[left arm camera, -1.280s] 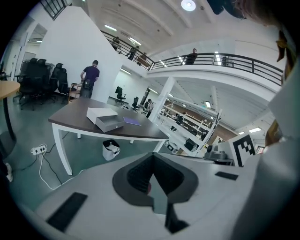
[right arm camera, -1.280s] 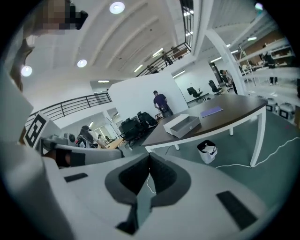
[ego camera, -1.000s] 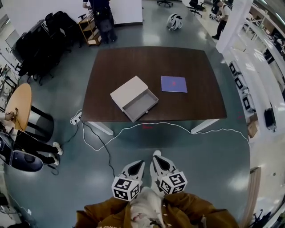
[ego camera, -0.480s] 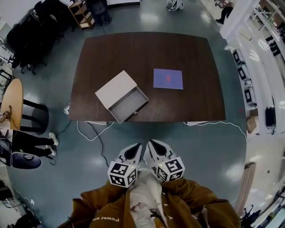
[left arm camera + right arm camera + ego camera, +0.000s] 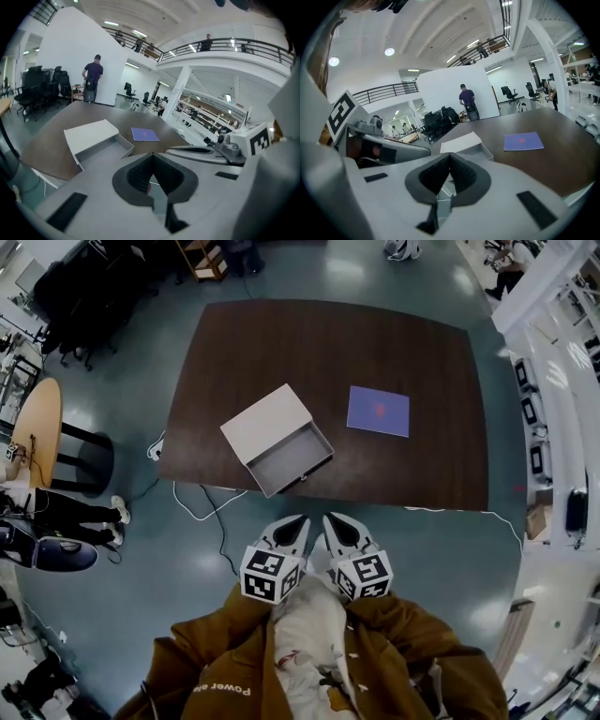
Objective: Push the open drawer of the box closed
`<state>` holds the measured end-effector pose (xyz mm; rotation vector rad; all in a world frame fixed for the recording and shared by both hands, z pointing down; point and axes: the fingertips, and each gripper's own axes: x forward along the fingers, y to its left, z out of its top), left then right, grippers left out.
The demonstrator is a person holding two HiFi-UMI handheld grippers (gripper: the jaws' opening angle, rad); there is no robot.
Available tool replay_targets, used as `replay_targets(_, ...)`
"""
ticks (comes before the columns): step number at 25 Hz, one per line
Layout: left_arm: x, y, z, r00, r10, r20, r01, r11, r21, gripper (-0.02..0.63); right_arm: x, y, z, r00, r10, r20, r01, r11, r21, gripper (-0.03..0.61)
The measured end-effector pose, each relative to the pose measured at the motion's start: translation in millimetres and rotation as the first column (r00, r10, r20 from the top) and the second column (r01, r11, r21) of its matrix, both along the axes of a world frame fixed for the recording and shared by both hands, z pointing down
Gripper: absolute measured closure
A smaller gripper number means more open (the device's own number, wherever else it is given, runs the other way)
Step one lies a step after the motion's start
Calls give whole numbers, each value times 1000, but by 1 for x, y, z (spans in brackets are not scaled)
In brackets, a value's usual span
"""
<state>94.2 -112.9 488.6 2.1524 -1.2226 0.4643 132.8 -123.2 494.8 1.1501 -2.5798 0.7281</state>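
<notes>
The white flat cardboard box point(image 5: 267, 420) sits near-left on the dark brown wooden desk point(image 5: 394, 352), its grey drawer point(image 5: 295, 460) open. The left gripper point(image 5: 298, 520) and right gripper point(image 5: 330, 519) hang short of the desk, fingers point(image 5: 286, 533) pressed together, empty.

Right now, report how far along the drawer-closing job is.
Done: nothing; the drawer stands pulled out of the box near the table edge. In hand: the left gripper and right gripper, both shut and empty, hang short of the table. To do: reach the drawer front and push it in.
</notes>
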Motion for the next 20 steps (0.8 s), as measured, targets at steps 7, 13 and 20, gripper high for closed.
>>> replay_targets(7,-11,-15,39,999,31,35,-29,997,-69,607,-23,-17,26,998,-27,-64,25,999,-25,572)
replay_targets(13,-24,-26,65,998,32,61,-27,996,-86,607,-31,-34,60,989,-48,-138,43,998,-42,572)
replay_targets(20,-35,-26,87,999,10,44,-5,994,-110,607,-43,-44,89,971,-93,-222,86,995,-41,571)
